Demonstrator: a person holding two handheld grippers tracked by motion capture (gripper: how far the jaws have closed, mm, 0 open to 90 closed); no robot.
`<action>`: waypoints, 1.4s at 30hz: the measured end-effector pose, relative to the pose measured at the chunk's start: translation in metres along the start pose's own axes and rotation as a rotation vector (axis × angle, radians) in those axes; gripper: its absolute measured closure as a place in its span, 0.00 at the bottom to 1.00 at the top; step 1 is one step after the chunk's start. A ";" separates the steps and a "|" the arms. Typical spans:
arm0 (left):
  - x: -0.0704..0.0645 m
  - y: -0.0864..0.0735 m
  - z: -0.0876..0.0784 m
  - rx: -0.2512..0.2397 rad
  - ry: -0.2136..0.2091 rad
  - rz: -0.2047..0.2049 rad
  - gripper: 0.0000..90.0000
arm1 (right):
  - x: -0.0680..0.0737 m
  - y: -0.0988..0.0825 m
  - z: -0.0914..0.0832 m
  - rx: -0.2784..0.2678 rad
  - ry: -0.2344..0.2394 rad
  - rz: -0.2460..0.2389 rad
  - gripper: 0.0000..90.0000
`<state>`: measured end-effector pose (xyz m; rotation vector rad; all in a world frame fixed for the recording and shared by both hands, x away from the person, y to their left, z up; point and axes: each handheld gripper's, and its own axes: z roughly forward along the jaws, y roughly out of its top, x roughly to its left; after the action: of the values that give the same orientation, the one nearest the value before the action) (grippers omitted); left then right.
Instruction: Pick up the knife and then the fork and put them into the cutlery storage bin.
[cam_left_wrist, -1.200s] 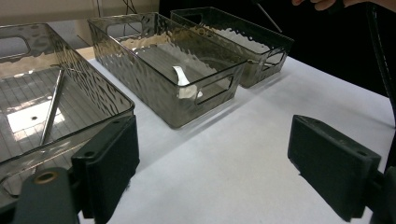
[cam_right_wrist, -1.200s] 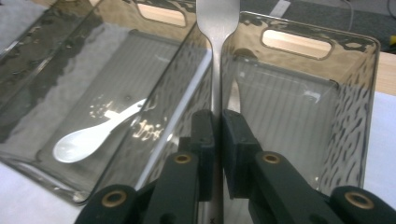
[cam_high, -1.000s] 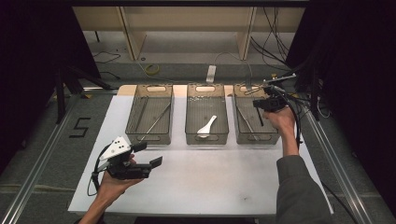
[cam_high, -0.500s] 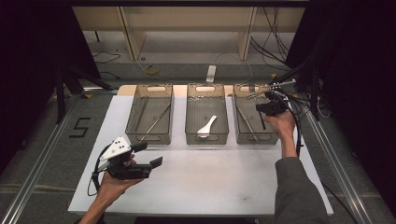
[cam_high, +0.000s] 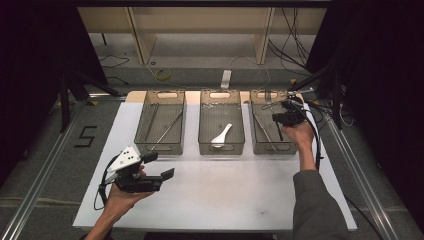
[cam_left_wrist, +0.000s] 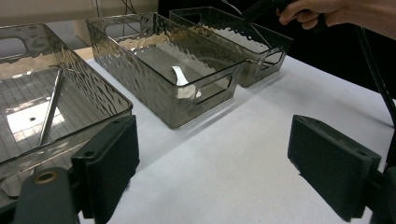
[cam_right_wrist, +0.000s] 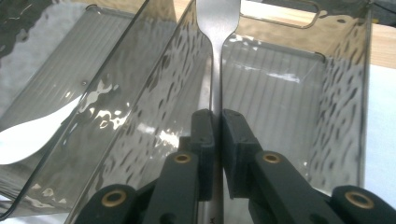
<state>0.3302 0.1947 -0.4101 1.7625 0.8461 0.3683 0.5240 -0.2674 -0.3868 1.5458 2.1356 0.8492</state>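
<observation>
- Resting low over the near left part of the white counter (cam_high: 225, 195), left tongs (cam_high: 159, 168) sit in the person's left hand (cam_high: 117, 200); jaws stand wide apart w/ nothing between them, bare counter showing in the gap in the left gripper view.
- Past the left tongs, three smoky clear bins stand in a row across the far half of the counter, just beside each other, not touching.
- Left bin (cam_high: 161, 123): a thin metal utensil (cam_high: 167, 131) lies slanted on its floor; can't tell what kind.
- Middle bin (cam_high: 221, 122): white spoon (cam_high: 220, 136) lies inside, toward the near end.
- Right bin (cam_high: 271, 122): right tongs (cam_high: 278, 118) are held over it by the right hand (cam_high: 300, 136), sleeve and forearm coming in from the near right edge.
- Right tongs (cam_right_wrist: 216, 140) are clamped narrow on the flat handle of a metal utensil (cam_right_wrist: 217, 28); handle runs straight up between the pads and widens toward the top in the right gripper view. Its working end isn't in sight, so type unclear.
- Held utensil hangs inside/above the right bin, close to the wall facing the middle bin; can't tell if it touches the bin floor.
</observation>
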 end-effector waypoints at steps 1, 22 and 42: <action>0.000 0.000 0.000 0.000 0.000 0.000 0.18 | 0.000 -0.001 0.001 0.003 -0.002 -0.004 0.94; 0.000 0.000 0.000 -0.001 -0.001 -0.002 0.18 | 0.010 -0.006 0.020 0.071 0.023 -0.014 0.92; 0.000 0.000 0.000 0.000 0.000 -0.002 0.18 | 0.010 -0.004 0.006 0.026 0.059 0.036 0.68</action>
<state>0.3303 0.1949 -0.4101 1.7617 0.8480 0.3673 0.5219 -0.2576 -0.3937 1.5959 2.1742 0.8927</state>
